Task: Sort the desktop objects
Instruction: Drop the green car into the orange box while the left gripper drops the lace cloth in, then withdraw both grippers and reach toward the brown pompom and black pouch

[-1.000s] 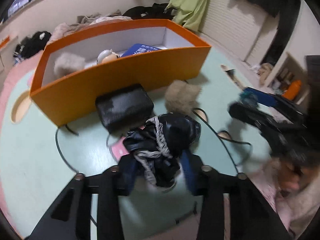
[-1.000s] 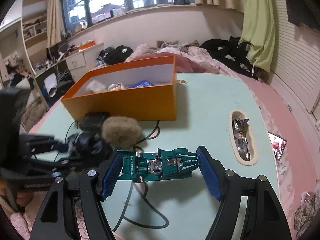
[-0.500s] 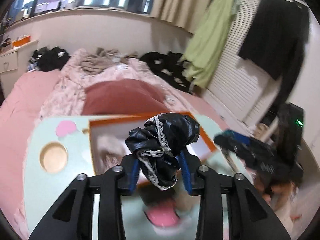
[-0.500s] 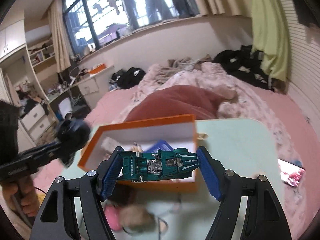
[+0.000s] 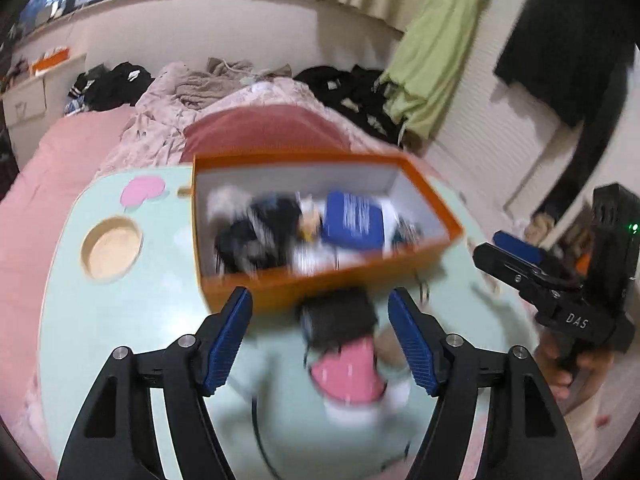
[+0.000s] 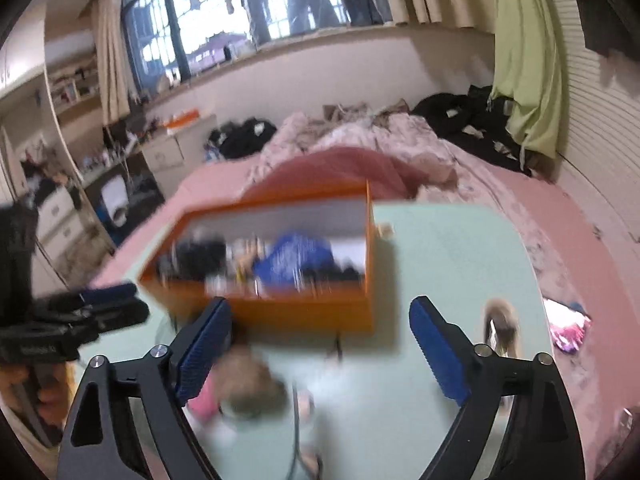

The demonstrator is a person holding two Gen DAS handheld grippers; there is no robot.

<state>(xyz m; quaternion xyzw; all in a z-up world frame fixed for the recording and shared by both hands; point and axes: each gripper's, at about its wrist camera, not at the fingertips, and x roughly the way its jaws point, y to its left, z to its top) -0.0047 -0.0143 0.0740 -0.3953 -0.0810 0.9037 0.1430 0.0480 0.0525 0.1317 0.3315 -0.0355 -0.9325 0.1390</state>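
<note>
Orange box [image 5: 320,292] with black bundle [image 5: 256,236], blue booklet [image 5: 354,220] inside.

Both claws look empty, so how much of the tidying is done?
Partly done. The orange box already holds a blue packet, a dark bundle and other blurred items. Nothing is in hand: the left claw and right claw are open. Left on the table: a black case, a pink item, a fuzzy ball and cable.
</note>
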